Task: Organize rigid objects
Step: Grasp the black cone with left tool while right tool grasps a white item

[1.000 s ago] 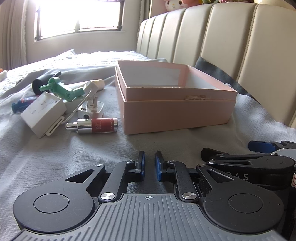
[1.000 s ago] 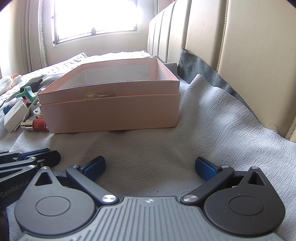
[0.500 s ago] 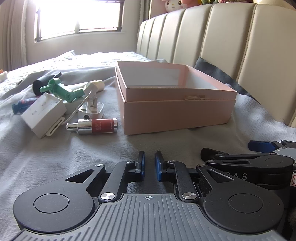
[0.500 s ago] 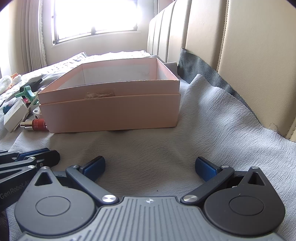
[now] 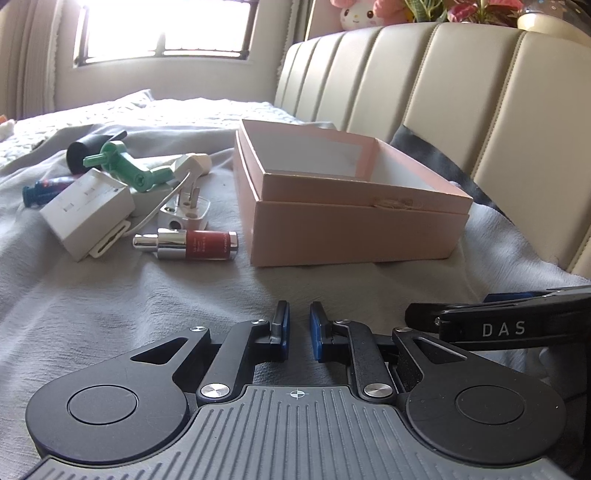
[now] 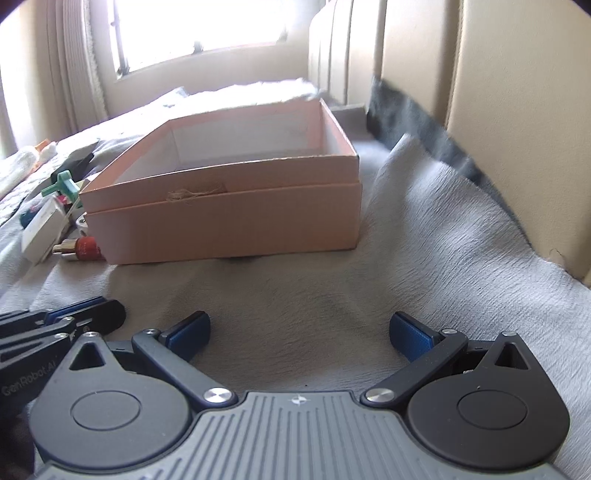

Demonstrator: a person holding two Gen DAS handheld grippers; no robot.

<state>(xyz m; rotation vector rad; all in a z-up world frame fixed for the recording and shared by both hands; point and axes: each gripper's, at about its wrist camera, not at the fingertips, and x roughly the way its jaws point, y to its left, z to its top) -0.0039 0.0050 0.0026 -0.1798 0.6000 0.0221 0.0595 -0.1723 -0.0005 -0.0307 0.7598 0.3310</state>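
Note:
An open pink box (image 5: 354, 225) (image 6: 229, 214) sits on the grey sheet. Left of it lies a pile of small objects: a red and silver bottle (image 5: 192, 244), a white plug (image 5: 186, 214), a white box (image 5: 86, 212), a green plastic part (image 5: 129, 168), a black tube (image 5: 86, 149) and a blue item (image 5: 35, 194). My left gripper (image 5: 298, 328) is nearly shut and empty, low over the sheet in front of the box. My right gripper (image 6: 299, 332) is open and empty, also in front of the box.
A padded cream headboard (image 5: 461, 92) runs along the right. A dark grey cloth (image 6: 417, 122) lies between it and the sheet. A window (image 5: 162, 29) is at the far end. The right gripper's finger (image 5: 509, 321) shows beside my left one.
Both grippers have lifted and tilted slightly, so the box sits lower in view. The jaws keep the same opening. The objects have not moved.

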